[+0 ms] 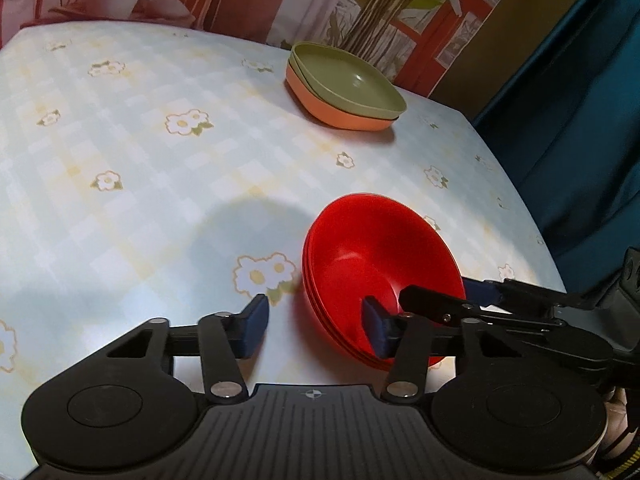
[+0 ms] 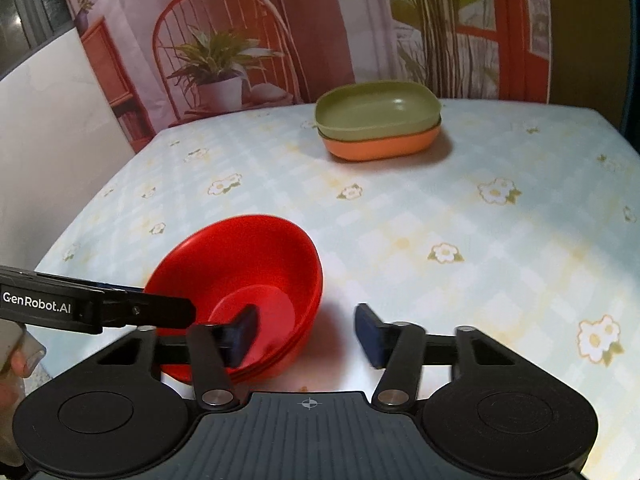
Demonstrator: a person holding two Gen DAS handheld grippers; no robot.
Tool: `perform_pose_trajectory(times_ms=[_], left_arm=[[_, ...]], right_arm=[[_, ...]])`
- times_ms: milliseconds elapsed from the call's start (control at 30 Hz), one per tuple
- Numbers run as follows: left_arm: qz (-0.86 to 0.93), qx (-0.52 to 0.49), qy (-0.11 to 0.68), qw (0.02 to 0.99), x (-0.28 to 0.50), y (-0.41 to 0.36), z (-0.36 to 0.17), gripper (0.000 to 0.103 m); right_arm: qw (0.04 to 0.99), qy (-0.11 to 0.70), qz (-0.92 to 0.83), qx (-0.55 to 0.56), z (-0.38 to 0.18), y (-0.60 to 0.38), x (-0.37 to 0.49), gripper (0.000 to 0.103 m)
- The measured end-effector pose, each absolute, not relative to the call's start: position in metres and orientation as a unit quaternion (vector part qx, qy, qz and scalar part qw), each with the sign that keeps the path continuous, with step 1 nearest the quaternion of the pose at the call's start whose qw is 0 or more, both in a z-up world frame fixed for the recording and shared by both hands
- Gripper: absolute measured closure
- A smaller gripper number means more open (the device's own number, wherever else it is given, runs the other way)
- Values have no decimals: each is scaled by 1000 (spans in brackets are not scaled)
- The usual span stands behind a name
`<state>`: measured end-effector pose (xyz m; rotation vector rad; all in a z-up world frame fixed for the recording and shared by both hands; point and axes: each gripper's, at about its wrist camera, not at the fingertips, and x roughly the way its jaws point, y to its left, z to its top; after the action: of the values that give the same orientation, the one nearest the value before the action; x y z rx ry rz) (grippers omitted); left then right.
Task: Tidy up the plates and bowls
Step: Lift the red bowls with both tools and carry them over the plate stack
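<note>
red bowls (image 1: 376, 264) astride both grippers' jaws

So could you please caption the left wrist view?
Left gripper straddles the red bowl stack's rim; green-and-orange plates beyond.

L gripper (image 1: 315, 328) is held pointing fwd and steeply down, jaws part open, approx. mid-width; a clear gap is kept between its blue pads (image 1: 254, 326), nothing clamped. R gripper (image 2: 306, 334) is angled down likewise, jaws also part open, pads (image 2: 370, 334) apart, no grip made. Both grippers are brought close together, converging: R's fingers are seen crossing in from the right in the L wrist view, L's from the left in the R wrist view. A hand (image 2: 10, 372) is glimpsed, blurred, at the R view's lower-left edge.
</note>
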<state>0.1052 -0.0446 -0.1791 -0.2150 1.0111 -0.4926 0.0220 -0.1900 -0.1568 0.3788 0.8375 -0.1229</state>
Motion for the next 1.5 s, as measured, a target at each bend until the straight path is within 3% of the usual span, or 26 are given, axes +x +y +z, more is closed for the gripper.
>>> perform_pose_trajectory(times_ms=[133, 200, 633, 1000, 1500], left_arm=[[-238, -105, 476, 840, 104, -46, -181, 74], [-244, -103, 471, 841, 103, -48, -180, 78], [-246, -81, 462, 848, 103, -52, -175, 79], [-252, -76, 426, 865, 141, -62, -144, 79], [-256, -93, 386, 881, 255, -95, -115, 79]], right_arm=[[893, 402, -51, 195, -159, -190, 20, 65], [894, 401, -45, 194, -158, -189, 20, 70], [891, 397, -49, 214, -157, -195, 20, 85], [889, 374, -58, 259, -140, -229, 45, 89], [894, 344, -86, 272, -105, -314, 143, 90]])
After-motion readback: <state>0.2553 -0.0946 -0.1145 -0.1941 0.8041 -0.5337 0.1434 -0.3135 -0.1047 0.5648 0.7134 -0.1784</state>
